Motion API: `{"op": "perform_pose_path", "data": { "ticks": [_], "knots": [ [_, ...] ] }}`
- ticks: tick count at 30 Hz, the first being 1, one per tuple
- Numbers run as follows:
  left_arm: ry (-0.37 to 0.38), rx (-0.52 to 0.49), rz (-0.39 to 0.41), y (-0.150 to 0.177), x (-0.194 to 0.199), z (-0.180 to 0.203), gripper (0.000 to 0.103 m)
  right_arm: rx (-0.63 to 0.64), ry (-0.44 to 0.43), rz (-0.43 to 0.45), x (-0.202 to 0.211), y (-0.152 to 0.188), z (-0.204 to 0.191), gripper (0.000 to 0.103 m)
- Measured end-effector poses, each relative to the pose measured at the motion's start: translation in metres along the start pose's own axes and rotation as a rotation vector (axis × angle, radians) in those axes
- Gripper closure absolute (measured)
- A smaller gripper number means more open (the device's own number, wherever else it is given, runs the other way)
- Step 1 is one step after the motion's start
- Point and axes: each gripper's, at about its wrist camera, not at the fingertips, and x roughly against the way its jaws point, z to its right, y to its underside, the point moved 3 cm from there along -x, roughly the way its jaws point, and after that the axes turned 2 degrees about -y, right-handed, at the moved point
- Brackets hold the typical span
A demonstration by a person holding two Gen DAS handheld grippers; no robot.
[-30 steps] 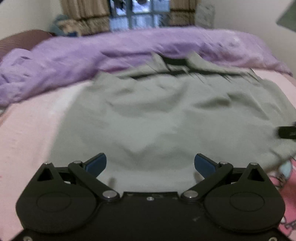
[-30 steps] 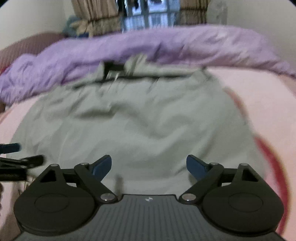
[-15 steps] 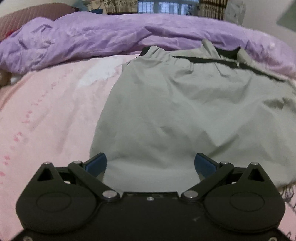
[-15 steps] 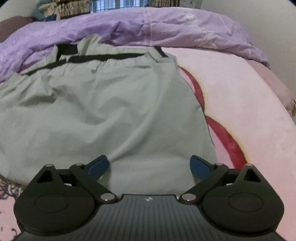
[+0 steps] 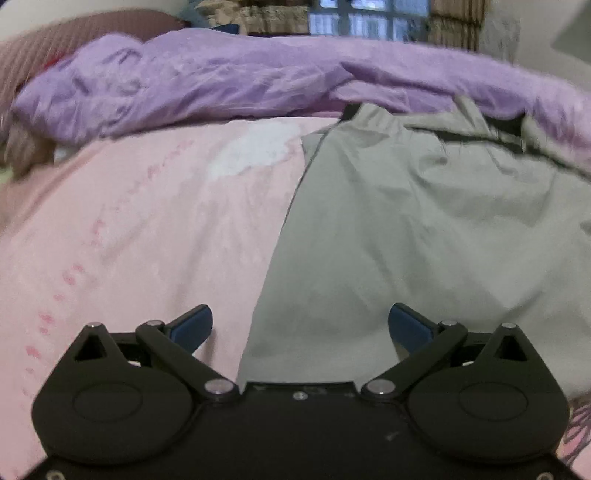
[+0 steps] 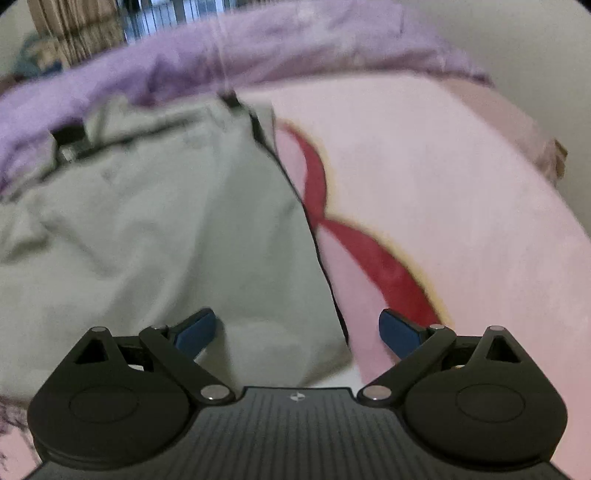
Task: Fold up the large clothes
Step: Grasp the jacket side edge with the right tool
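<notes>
A grey-green garment (image 5: 424, 240) lies spread on a pink bedsheet (image 5: 129, 229), its far end with a dark band (image 5: 476, 138) reaching a rumpled purple duvet (image 5: 221, 77) along the far edge of the bed. Motion blur softens the right wrist view, so the garment's (image 6: 155, 229) far end and band are hard to read there, and what kind of garment it is cannot be told for certain. Its near hem passes out of sight behind both gripper bodies, and its right part is cut off in the left wrist view. The cloth is creased, with a straight left side edge. The left gripper (image 5: 300, 325) hovers over that left edge near the hem, jaws wide, one blue fingertip (image 5: 192, 326) over sheet, the other over cloth, holding nothing. The right gripper (image 6: 297, 328) straddles the garment's right edge likewise, jaws wide and empty, beside a red curved print (image 6: 369, 254) on the sheet. A window (image 5: 369, 22) and curtains (image 6: 77, 22) show beyond the bed.
</notes>
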Motion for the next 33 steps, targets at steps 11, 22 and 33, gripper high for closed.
{"op": "perform_pose_path", "data": {
  "ticks": [11, 22, 33],
  "knots": [
    [-0.016, 0.005, -0.031, 0.003, 0.027, -0.012, 0.000, -0.286, -0.235, 0.038, 0.028, 0.001, 0.036, 0.000],
    [0.052, -0.144, -0.028, 0.003, 0.025, 0.019, 0.000, -0.585, -0.390, 0.058, 0.013, 0.015, 0.055, 0.000],
    [0.075, -0.162, -0.036, 0.006, 0.013, 0.021, 0.000, -0.270, -0.334, -0.015, 0.008, -0.002, 0.028, 0.023]
  ]
}}
